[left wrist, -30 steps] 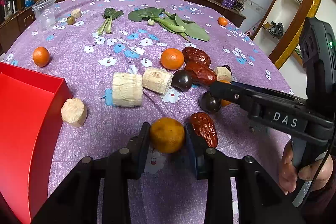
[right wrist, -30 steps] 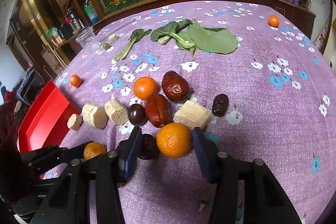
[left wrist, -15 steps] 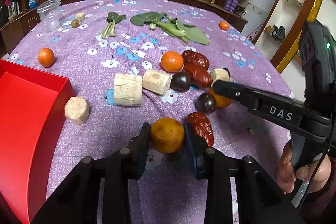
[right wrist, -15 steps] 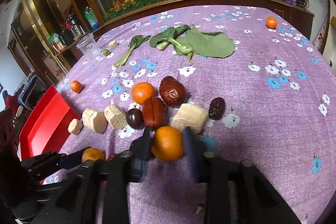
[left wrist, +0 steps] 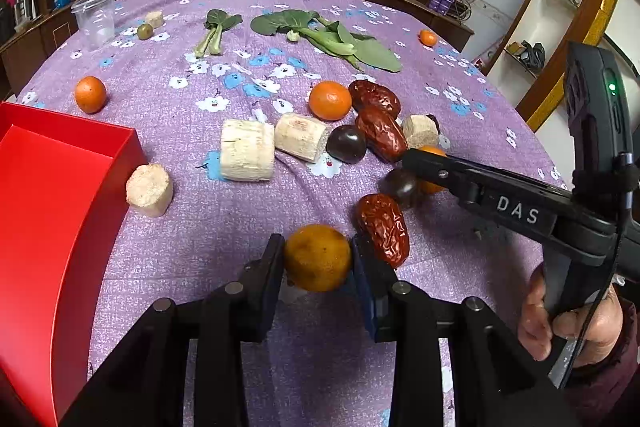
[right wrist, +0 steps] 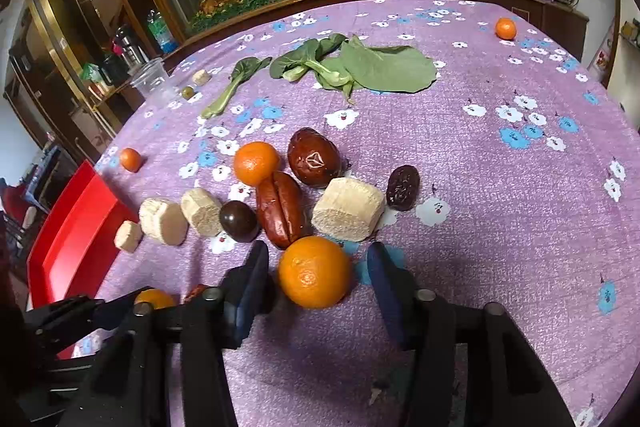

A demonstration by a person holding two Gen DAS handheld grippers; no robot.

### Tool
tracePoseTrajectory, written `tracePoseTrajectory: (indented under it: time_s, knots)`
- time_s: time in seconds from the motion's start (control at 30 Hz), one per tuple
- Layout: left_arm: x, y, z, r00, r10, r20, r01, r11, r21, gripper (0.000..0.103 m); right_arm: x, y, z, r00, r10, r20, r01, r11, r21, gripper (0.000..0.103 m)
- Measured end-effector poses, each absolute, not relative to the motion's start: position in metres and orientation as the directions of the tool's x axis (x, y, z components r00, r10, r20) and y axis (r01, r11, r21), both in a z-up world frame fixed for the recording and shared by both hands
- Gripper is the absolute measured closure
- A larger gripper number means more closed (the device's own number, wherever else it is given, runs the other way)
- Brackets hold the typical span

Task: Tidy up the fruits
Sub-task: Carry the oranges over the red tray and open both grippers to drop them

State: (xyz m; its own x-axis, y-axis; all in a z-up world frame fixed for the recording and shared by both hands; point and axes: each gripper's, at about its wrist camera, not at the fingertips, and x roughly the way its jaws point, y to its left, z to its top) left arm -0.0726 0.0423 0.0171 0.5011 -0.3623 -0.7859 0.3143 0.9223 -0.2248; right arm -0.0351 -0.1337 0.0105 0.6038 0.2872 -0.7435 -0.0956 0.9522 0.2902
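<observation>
Left claw (left wrist: 318, 259) is gripping a dull orange mandarin (left wrist: 317, 257) between both pads, just clear of or resting on the purple flowered worktop (left wrist: 192, 227); contact with the cloth cannot be told. Right claw (right wrist: 316, 275) is standing open around a brighter mandarin (right wrist: 315, 271), with a gap showing on each side, so this fruit is lying loose on the worktop.

Taking the red tray (left wrist: 48, 211) as landmark: the gripped mandarin is sitting well to the right of its near wall; a pale cut stalk piece (left wrist: 149, 189) is lying just beside that wall; two larger stalk pieces (left wrist: 247, 155) are lying farther right; beyond them a cluster of red dates (left wrist: 382, 133), a dark plum (left wrist: 346, 149) and another mandarin (left wrist: 330, 100) is gathered. A lone small mandarin (left wrist: 91, 94) is resting just behind the tray's far corner.

Step in hand, as judged: pick-up of mandarins, the left one secured, the right one not. Next move is likely calling for the left claw carrying leftward over the tray wall and releasing inside, while the right claw is closing squarely, avoiding the adjoining date (right wrist: 279, 209).
</observation>
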Motion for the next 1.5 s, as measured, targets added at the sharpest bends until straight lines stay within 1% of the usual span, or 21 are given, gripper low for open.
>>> tracePoseTrajectory:
  time_s: [0.1,0.2,0.33,0.43,0.6,0.73,0.87,1.07,1.23,1.3,1.4,1.43,1.47,1.5]
  knots:
    - [-0.076,0.042,0.018,0.511,-0.351,-0.785,0.313,0.926,-0.211,0.072,-0.042,-0.135,0.013,0.609,0.288,-0.739,-0.099,0.952,0.289,0.067]
    - [-0.080,0.047,0.021,0.525,-0.360,-0.771,0.305,0.926,-0.224,0.073,-0.052,-0.133,0.020,0.623,0.292,-0.726,-0.107,0.951,0.291,0.067]
    - [-0.086,0.066,0.033,0.551,-0.378,-0.744,0.268,0.924,-0.271,0.073,-0.063,-0.125,0.037,0.637,0.318,-0.702,-0.146,0.944,0.294,0.067]
    - [-0.093,0.096,0.048,0.600,-0.368,-0.710,0.210,0.929,-0.304,0.072,-0.069,-0.109,0.050,0.637,0.356,-0.684,-0.198,0.933,0.300,0.067]
    - [-0.103,0.156,0.067,0.682,-0.279,-0.675,0.071,0.945,-0.320,0.072,-0.075,-0.060,0.066,0.588,0.464,-0.663,-0.320,0.886,0.336,0.067]
    - [-0.108,0.204,0.071,0.724,-0.149,-0.674,-0.070,0.956,-0.286,0.072,-0.074,-0.012,0.066,0.511,0.550,-0.661,-0.406,0.832,0.379,0.066]
    - [-0.110,0.242,0.064,0.722,-0.052,-0.690,-0.184,0.947,-0.264,0.072,-0.071,0.047,0.058,0.420,0.611,-0.670,-0.487,0.776,0.402,0.066]
    - [-0.110,0.275,0.049,0.699,-0.006,-0.715,-0.259,0.930,-0.262,0.072,-0.067,0.110,0.040,0.345,0.627,-0.699,-0.550,0.738,0.391,0.066]
    - [-0.112,0.291,0.043,0.690,-0.002,-0.724,-0.299,0.910,-0.287,0.072,-0.065,0.133,0.029,0.324,0.608,-0.725,-0.568,0.738,0.365,0.066]
    - [-0.114,0.294,0.043,0.693,-0.002,-0.721,-0.309,0.903,-0.299,0.071,-0.067,0.137,0.029,0.334,0.600,-0.726,-0.571,0.742,0.351,0.064]
    - [-0.117,0.297,0.046,0.701,-0.009,-0.713,-0.307,0.899,-0.313,0.060,-0.069,0.141,0.031,0.346,0.600,-0.721,-0.582,0.740,0.337,0.062]
    - [-0.118,0.297,0.048,0.706,-0.007,-0.708,-0.307,0.898,-0.315,0.053,-0.070,0.142,0.032,0.353,0.599,-0.718,-0.584,0.741,0.331,0.061]
    - [-0.119,0.297,0.049,0.709,-0.006,-0.705,-0.305,0.899,-0.314,0.049,-0.071,0.141,0.034,0.360,0.601,-0.713,-0.586,0.741,0.328,0.058]
    - [-0.120,0.296,0.050,0.711,-0.006,-0.703,-0.303,0.900,-0.314,0.048,-0.072,0.140,0.036,0.367,0.605,-0.707,-0.587,0.740,0.328,0.053]
